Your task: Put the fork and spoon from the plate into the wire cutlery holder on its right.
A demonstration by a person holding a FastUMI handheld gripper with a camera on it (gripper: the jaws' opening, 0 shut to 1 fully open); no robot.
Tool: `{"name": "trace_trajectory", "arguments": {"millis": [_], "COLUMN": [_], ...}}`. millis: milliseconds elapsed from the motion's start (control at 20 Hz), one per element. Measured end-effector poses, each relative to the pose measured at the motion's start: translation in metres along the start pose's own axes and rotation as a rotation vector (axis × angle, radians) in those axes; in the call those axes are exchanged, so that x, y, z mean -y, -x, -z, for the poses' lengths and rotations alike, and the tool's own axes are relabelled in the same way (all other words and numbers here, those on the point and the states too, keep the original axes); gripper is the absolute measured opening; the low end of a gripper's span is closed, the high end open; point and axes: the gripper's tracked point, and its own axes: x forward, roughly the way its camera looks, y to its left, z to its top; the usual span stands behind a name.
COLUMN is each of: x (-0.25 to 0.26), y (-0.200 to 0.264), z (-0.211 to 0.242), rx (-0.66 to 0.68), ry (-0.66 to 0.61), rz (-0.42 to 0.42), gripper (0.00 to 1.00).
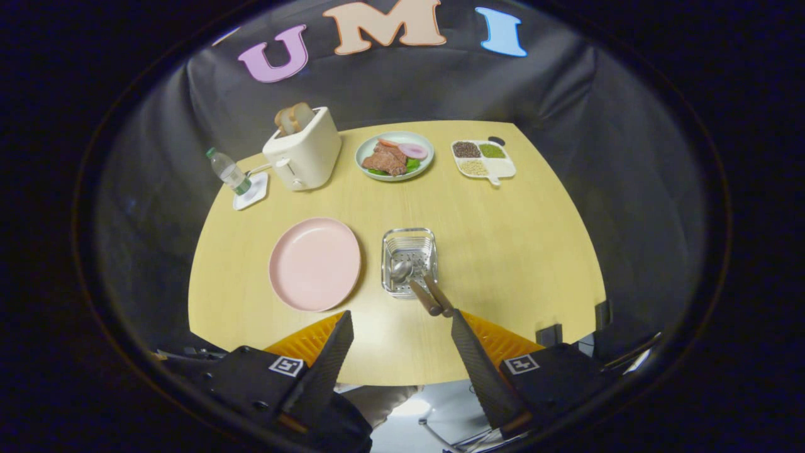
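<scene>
Fork [440,294] and spoon [409,280] are seen lodged in the wire cutlery holder [409,261], centre frame, beside the bare plate [314,264]. Below, the tool [402,327] is held open, nothing gripped.

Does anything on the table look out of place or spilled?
Nothing is spilled. The spoon and fork lie slanted in the wire holder, handles sticking over its near rim. The pink plate is bare. The tool is open.

At the table's [503,251] far side stand a toaster [303,157] holding bread, a water bottle [228,170] on a coaster, a plate of food [394,156] and a divided tray of grains [483,158].
</scene>
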Motion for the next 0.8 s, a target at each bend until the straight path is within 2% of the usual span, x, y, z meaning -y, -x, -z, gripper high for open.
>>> {"name": "trace_trajectory", "arguments": {"millis": [300, 500, 800], "x": [-0.018, -0.040, -0.079], "y": [0.016, 0.045, 0.124], "z": [0.001, -0.030, -0.078], "rx": [0.146, 0.402, 0.786], "ry": [-0.010, -0.017, -0.044], "rz": [-0.017, -0.027, -0.036], "gripper": [0.99, 0.98, 0.98]}}
